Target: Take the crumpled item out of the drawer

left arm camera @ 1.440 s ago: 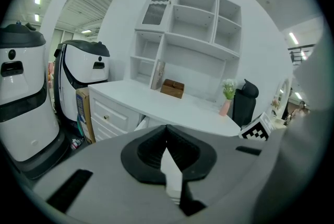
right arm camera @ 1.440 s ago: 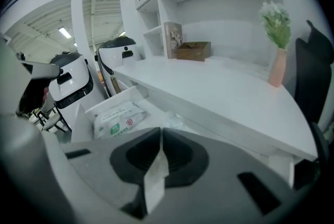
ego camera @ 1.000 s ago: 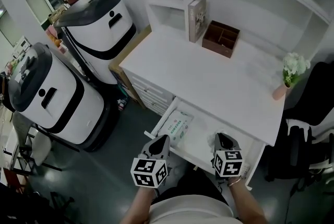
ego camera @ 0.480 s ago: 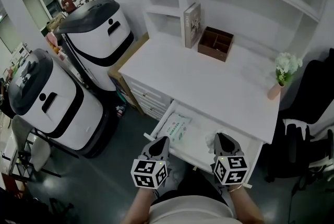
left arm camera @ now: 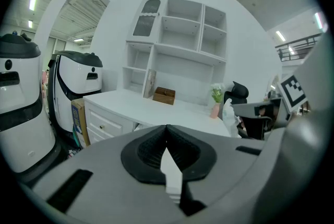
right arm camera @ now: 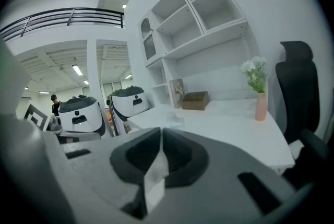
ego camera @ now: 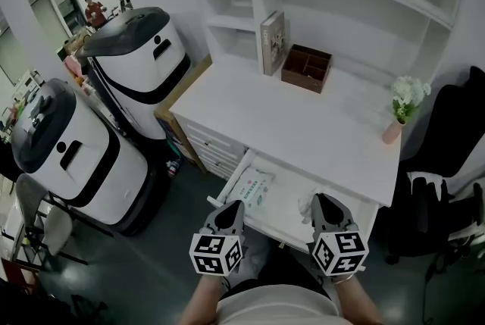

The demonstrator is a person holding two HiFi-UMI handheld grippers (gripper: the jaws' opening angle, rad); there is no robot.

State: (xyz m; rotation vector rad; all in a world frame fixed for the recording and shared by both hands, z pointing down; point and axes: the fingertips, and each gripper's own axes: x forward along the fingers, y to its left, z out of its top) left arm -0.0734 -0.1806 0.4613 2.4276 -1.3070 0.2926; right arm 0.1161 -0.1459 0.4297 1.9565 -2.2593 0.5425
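The drawer point(ego camera: 227, 183) under the white desk point(ego camera: 303, 119) stands pulled out. A printed packet point(ego camera: 255, 188) lies at its left end. My right gripper point(ego camera: 324, 201) hovers over the drawer's right front, shut on a small crumpled white wad point(right arm camera: 153, 176). In the left gripper view that wad point(left arm camera: 230, 116) shows at the right gripper's tip. In the head view it is hard to tell from the white drawer. My left gripper point(ego camera: 231, 206) is at the drawer's left front corner, shut with nothing in it point(left arm camera: 167, 131).
Two large white-and-black machines point(ego camera: 136, 58) point(ego camera: 72, 149) stand left of the desk. A black chair point(ego camera: 455, 164) is on the right. On the desk are a flower vase point(ego camera: 398, 115), a brown box point(ego camera: 306, 67) and an upright book point(ego camera: 271, 32).
The head view has tilted a little towards the shelves. Both grippers keep their places at the drawer front, and their jaws have not moved.
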